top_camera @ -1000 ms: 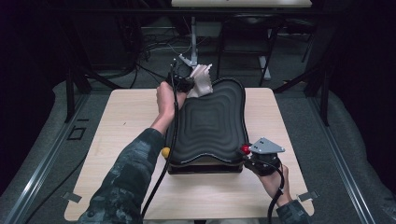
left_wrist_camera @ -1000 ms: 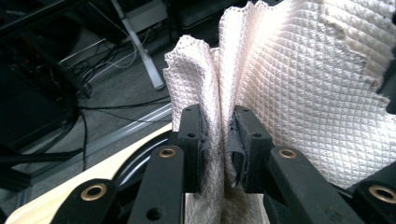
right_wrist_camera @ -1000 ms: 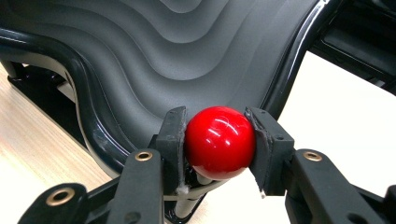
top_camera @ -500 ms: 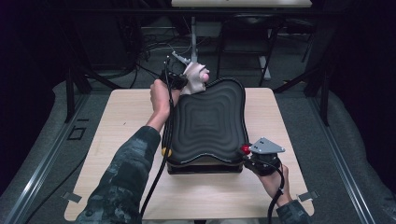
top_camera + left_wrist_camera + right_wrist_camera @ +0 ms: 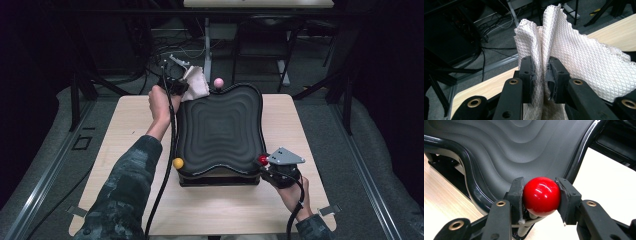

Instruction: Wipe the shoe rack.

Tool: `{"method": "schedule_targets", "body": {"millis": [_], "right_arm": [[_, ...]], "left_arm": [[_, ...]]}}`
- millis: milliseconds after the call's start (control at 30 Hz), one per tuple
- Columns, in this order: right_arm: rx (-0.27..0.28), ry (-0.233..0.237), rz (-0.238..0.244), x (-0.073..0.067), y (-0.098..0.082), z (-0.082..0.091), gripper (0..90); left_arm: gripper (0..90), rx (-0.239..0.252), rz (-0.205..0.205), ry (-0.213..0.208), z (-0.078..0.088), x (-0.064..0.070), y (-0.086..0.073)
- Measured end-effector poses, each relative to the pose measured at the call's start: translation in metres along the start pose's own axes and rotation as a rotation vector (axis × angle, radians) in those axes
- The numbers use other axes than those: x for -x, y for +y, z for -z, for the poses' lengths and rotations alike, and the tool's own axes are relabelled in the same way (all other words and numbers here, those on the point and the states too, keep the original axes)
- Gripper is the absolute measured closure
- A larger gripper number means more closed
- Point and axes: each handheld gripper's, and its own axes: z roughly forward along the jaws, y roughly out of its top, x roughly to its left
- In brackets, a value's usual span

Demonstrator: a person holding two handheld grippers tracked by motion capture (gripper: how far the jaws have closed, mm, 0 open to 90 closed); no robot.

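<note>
1. Setting: a dark room with black frames and loose cables on the floor beyond a pale wooden table [image 5: 125, 150].
2. Black wavy tray [image 5: 220, 132]: it sits on a dark base at the middle of the table, running from near the far edge towards your near edge. Its surface is ribbed in concentric ripples.
3. Knobs on the tray: a pink ball [image 5: 218, 82] at the far rim, a yellow ball [image 5: 178, 163] at the near left corner, a red ball [image 5: 263, 160] at the near right corner.
4. Your left gripper [image 5: 175, 82]: it hangs over the table's far edge, at the tray's far left corner. Its jaws are clamped on a white waffle-weave cloth [image 5: 564, 47], a bunched fold pinched between the pads, the rest fanning upward and off to one side.
5. Cloth position: held at the far left corner of the tray, its loose part draped towards the table's far edge.
6. Your right gripper [image 5: 540, 196]: it rests near the table's near right corner, jaws closed on the red ball, one pad on each side.
</note>
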Motion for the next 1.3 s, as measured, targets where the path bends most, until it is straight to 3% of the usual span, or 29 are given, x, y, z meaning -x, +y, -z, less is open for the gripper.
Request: {"method": "schedule_targets", "body": {"millis": [333, 467, 567, 1300], "right_arm": [[0.000, 0.000, 0.000, 0.000, 0.000, 0.000, 60.2], [0.000, 0.000, 0.000, 0.000, 0.000, 0.000, 60.2], [0.000, -0.001, 0.000, 0.000, 0.000, 0.000, 60.2], [0.000, -0.005, 0.002, 0.000, 0.000, 0.000, 60.2]], "left_arm": [[75.0, -0.012, 0.032, -0.032, 0.006, -0.014, -0.014], [75.2, -0.006, -0.014, -0.028, 0.011, -0.009, -0.020], [75.1, -0.006, -0.027, -0.032, 0.014, -0.007, -0.025], [74.6, -0.001, -0.058, -0.116, 0.034, 0.000, -0.065]]}}
